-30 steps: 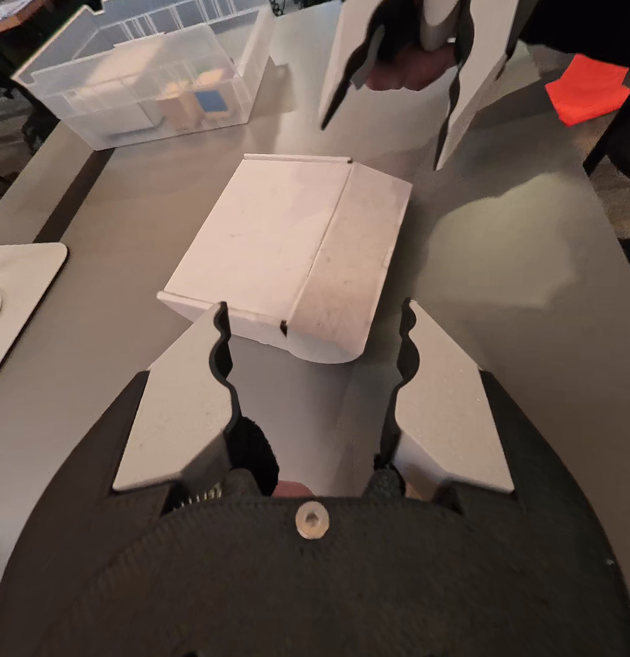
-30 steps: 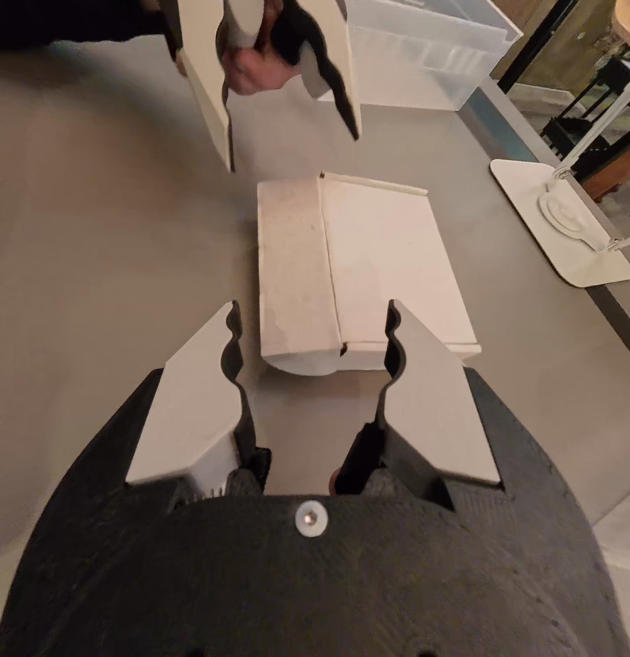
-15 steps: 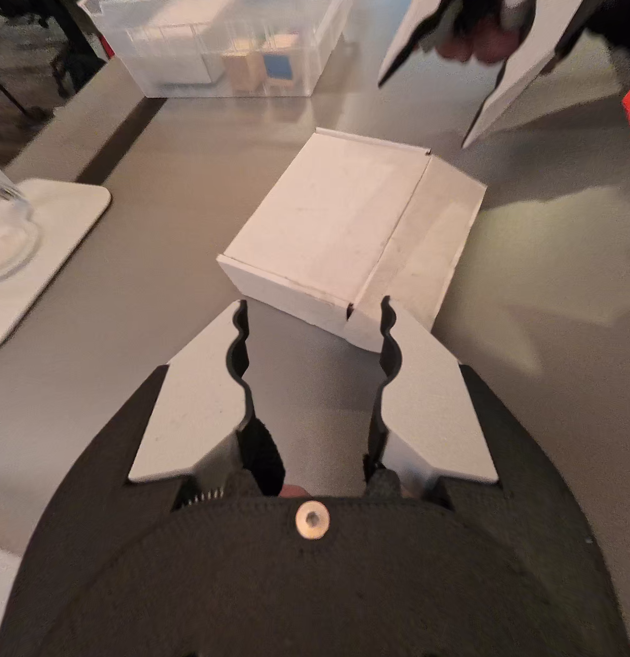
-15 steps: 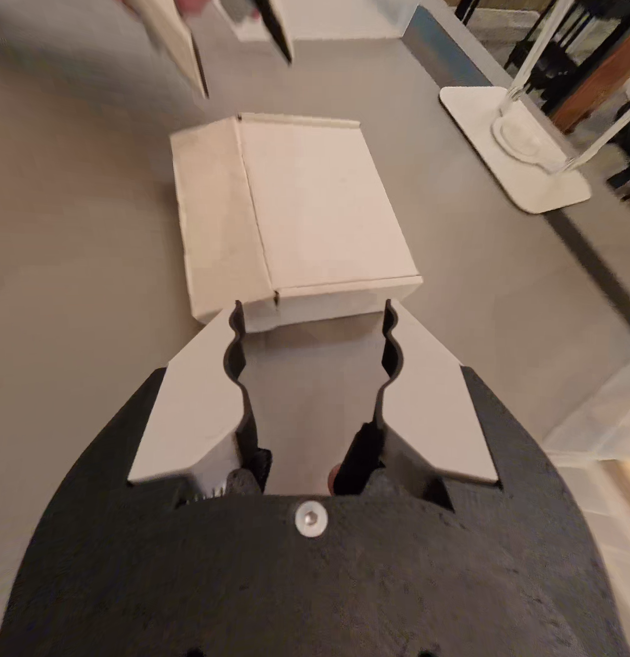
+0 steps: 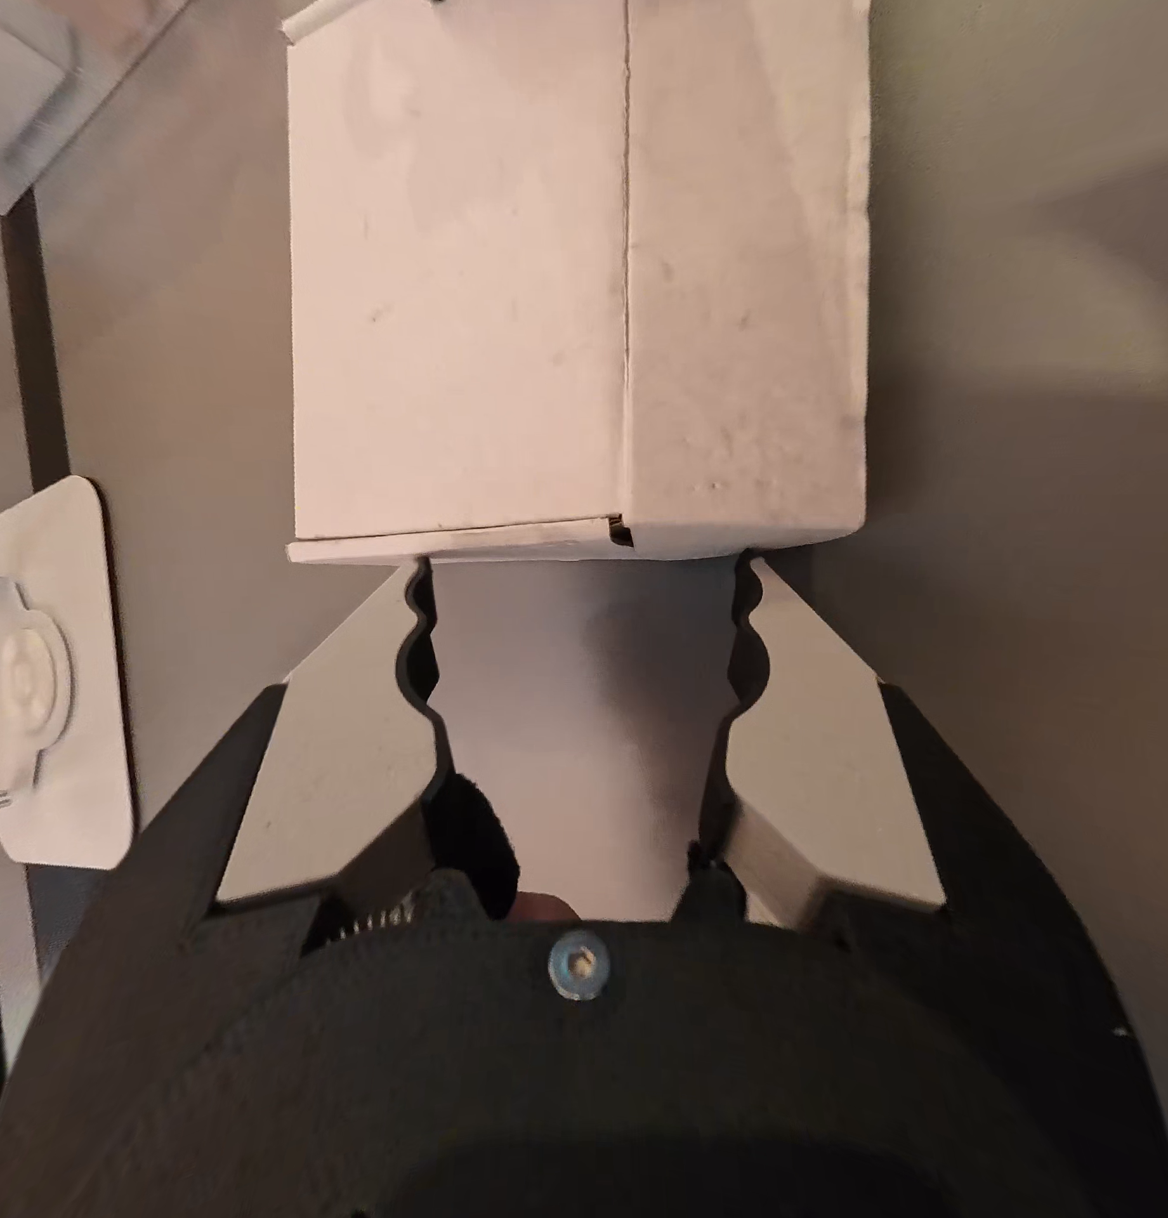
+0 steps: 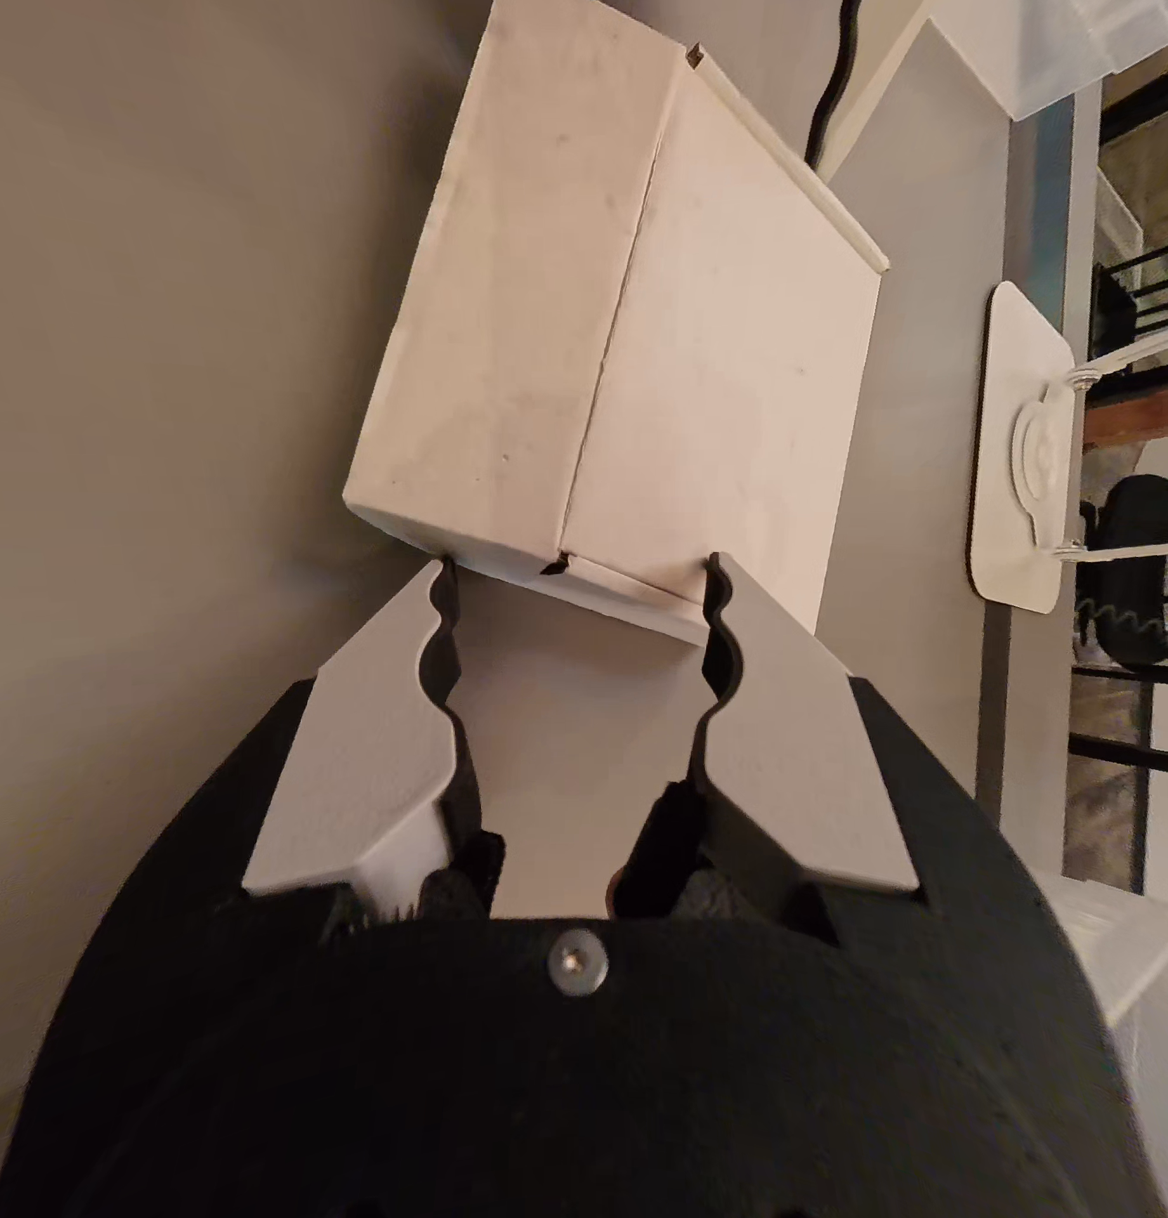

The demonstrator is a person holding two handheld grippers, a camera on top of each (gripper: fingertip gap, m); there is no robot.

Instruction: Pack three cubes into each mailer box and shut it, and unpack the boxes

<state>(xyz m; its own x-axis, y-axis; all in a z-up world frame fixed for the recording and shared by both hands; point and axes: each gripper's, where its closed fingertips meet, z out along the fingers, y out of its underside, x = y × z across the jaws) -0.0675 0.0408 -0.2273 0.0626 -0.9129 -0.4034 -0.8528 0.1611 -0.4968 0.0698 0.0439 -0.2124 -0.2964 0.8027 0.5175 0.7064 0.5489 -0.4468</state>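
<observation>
Grey table at mid-frame carries the closed white mailer box, which I judge light, thin-walled and crushable, best taken at its stiff end edges, where my left gripper and right gripper stand wide and empty.

Your right gripper stands spread wide, both fingertips right at the near end of the closed white mailer box on the grey table. Beyond the box, part of the other gripper's finger shows. A white stand base sits at the table's right edge, a clear bin at top right.
</observation>
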